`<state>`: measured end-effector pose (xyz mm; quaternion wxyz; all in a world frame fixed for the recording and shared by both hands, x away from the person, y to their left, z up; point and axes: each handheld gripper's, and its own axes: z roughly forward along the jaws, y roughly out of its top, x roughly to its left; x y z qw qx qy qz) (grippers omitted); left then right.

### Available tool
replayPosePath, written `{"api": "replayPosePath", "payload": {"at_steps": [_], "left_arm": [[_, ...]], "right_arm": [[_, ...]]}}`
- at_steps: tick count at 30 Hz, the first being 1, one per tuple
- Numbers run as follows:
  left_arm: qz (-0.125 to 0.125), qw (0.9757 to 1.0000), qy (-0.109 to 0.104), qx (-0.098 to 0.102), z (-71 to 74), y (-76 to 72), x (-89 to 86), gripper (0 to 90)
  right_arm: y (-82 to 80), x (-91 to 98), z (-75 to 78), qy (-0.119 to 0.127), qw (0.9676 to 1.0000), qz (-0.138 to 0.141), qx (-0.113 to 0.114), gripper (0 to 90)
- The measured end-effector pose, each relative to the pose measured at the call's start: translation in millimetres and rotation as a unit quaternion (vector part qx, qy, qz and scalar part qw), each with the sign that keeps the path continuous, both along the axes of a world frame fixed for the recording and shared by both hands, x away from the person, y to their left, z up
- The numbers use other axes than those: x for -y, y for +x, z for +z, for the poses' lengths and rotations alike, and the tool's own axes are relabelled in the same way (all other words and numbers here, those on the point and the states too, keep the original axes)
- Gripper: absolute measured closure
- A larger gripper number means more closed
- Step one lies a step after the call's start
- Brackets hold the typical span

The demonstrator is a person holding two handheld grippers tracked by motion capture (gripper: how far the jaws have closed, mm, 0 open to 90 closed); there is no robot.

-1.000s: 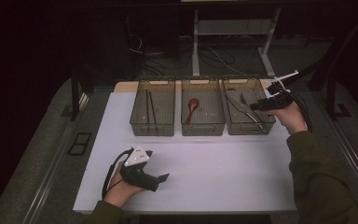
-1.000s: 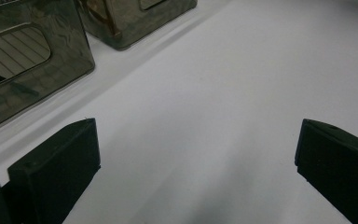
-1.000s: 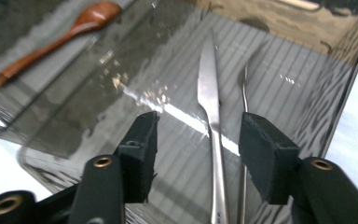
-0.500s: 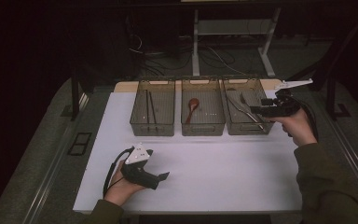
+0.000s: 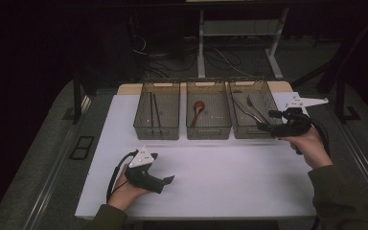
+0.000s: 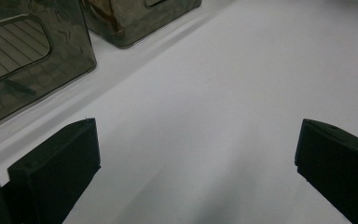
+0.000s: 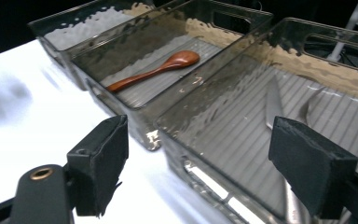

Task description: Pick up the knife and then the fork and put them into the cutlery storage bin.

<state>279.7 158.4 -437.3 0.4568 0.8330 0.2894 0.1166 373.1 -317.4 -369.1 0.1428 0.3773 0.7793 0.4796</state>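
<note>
White surface [image 5: 220,182] carried three smoky bins along its far edge. Near the front-left corner the left gripper [image 5: 168,179] rested, fingers spread on nothing. The spoon [image 5: 197,109] lay in the middle bin [image 5: 208,130]. At the right bin [image 5: 249,132], the right gripper [image 5: 264,127] had just been opening, fingers empty; the knife [image 7: 274,100] lay lengthwise just ahead, nearest this hand.

Smoky translucent glossy plastic bins [image 7: 200,100], glossy reddish wooden spoon [image 7: 156,70], shiny metal cutlery [image 7: 274,100], matt white tabletop [image 5: 230,177].
</note>
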Motion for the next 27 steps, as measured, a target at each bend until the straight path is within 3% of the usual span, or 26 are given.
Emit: {"api": "replayPosePath", "payload": {"at_steps": [3,8,13,17,27], "left_arm": [[-0.001,1.0,0.0,-0.002,-0.5,-0.5,0.3,0.0],[-0.003,1.0,-0.002,-0.002,-0.5,-1.8,1.2,0.0],[-0.003,1.0,-0.004,-0.003,-0.6,-3.0,1.5,0.0],[-0.002,1.0,-0.006,-0.006,-0.4,-3.5,1.4,0.0],[-0.003,1.0,-0.007,-0.004,0.6,-4.7,0.8,0.0]], "right_arm": [[-9.4,-2.5,-3.0,0.006,0.9999,0.011,0.009,19.1],[-21.3,-6.0,-10.0,0.013,0.9997,0.02,0.004,19.0],[-33.4,-8.0,-19.3,0.001,0.9996,0.027,0.007,19.0],[-43.3,-6.0,-26.8,0.003,0.9996,0.027,0.0,18.6],[-68.0,-6.0,-42.5,-0.002,0.9997,0.023,0.013,17.6]]}}
